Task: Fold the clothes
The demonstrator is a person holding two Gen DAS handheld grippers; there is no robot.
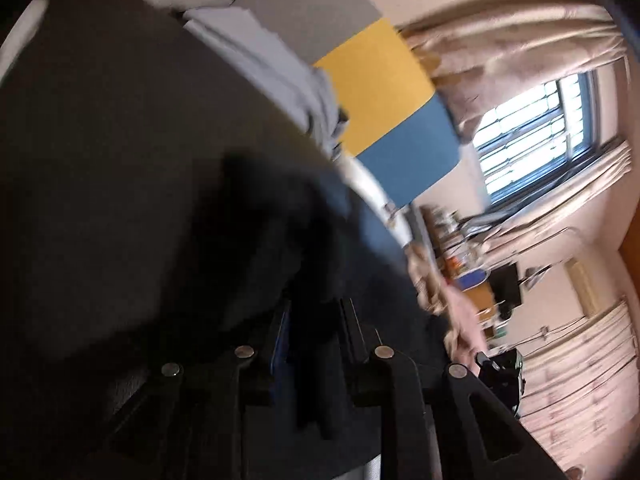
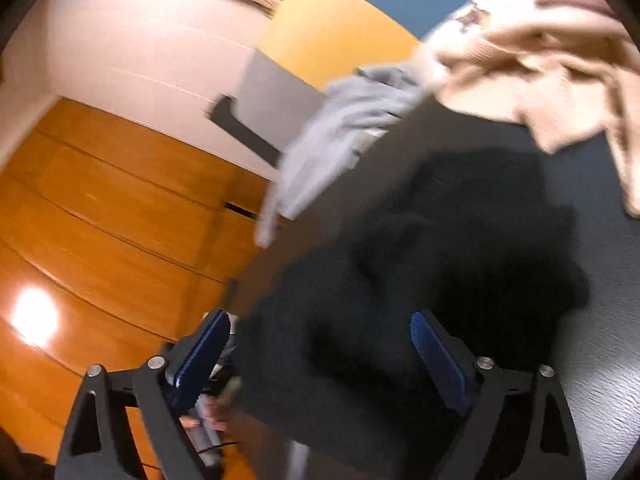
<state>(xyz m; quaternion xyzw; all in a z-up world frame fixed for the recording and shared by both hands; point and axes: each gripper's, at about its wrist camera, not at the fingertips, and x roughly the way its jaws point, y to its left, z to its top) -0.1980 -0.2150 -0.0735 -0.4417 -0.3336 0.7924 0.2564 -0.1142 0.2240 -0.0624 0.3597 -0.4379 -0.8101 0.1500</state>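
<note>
Matte dark table (image 2: 600, 320); left claw (image 1: 316, 320) pinches fuzzy black garment (image 2: 440, 260); right claw (image 2: 320, 344) agape.

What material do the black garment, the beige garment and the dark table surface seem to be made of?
Black garment: probably a soft, matte knit or fleece; it slumps in fuzzy folds, though blur hides the weave.
Beige garment: seemingly a thick, soft knit, with bulky rounded folds.
Table: hard, dark grey and faintly textured, perhaps laminate.

Black garment (image 2: 440, 248), grey garment (image 2: 344, 128), beige garment (image 2: 532, 76), dark grey table (image 2: 608, 320), orange wooden floor (image 2: 100, 208)
</note>
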